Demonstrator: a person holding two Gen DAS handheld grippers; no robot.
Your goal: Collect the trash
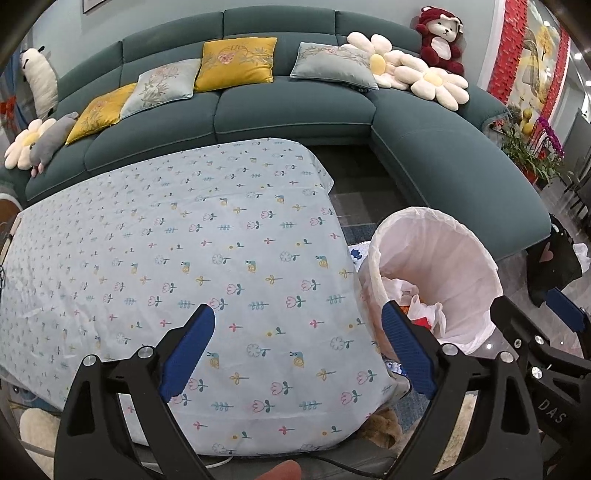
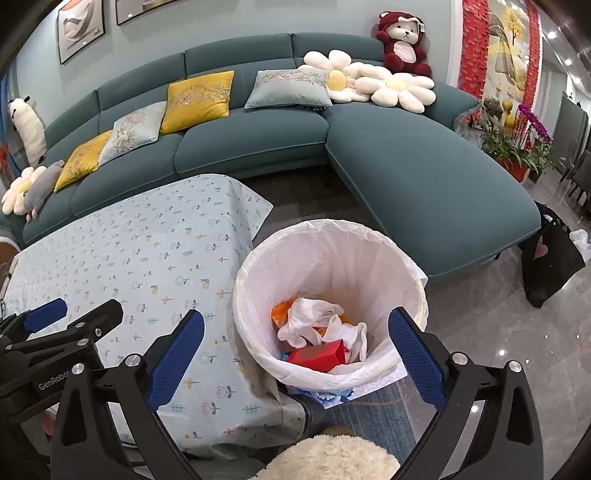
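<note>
The left claw (image 1: 299,343) hung wide apart and empty above a floral tablecloth (image 1: 166,258). To its right stood a white-lined bin (image 1: 439,254). The right claw (image 2: 295,350) was also spread wide, holding nothing, directly over that bin (image 2: 332,266), where a red box (image 2: 317,356) and crumpled white tissue (image 2: 314,314) lay. Beyond both sat a green sofa (image 2: 424,177).

We are in a home living room: a teal sectional sofa (image 2: 258,140) carries embroidered cushions (image 2: 199,99), flower pillows (image 2: 402,90) and a red teddy bear (image 2: 402,44), with framed pictures (image 2: 81,31) above it and potted orchids (image 2: 532,125) at its right end.
</note>
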